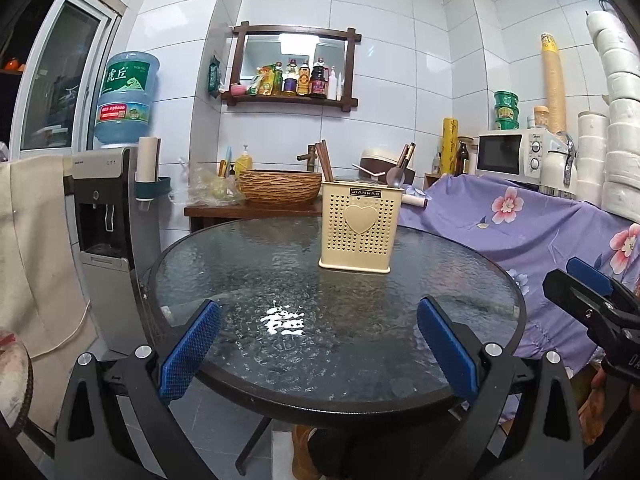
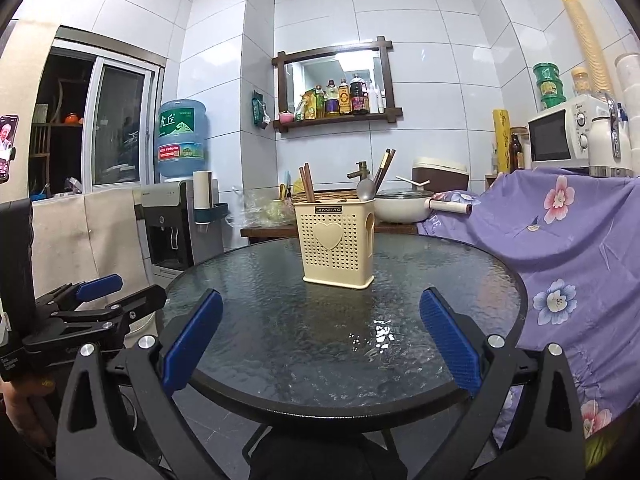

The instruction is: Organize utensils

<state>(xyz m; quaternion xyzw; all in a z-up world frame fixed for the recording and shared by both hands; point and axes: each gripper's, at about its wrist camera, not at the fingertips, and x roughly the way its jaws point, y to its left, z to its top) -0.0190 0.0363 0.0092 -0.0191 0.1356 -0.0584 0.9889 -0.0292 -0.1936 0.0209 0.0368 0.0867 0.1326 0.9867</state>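
Observation:
A cream perforated utensil holder [image 1: 360, 229] [image 2: 337, 242] with a heart on its front stands upright on the far side of the round glass table [image 1: 280, 280] [image 2: 280, 320]. Brown chopsticks [image 1: 325, 164] [image 2: 307, 182] and a metal spoon [image 1: 395, 176] [image 2: 365, 190] stick out of its top. My left gripper [image 1: 318, 316] hangs open over the table's near edge, nothing between its blue pads. My right gripper [image 2: 320, 312] is likewise open and empty, short of the holder. Each gripper shows at the edge of the other's view.
A water dispenser [image 1: 108, 216] stands left of the table. A floral purple cloth [image 2: 568, 240] covers furniture on the right, with a microwave [image 2: 560, 136] behind. A woven basket [image 1: 280, 186] and a white pot [image 2: 404, 204] sit on the counter beyond the table.

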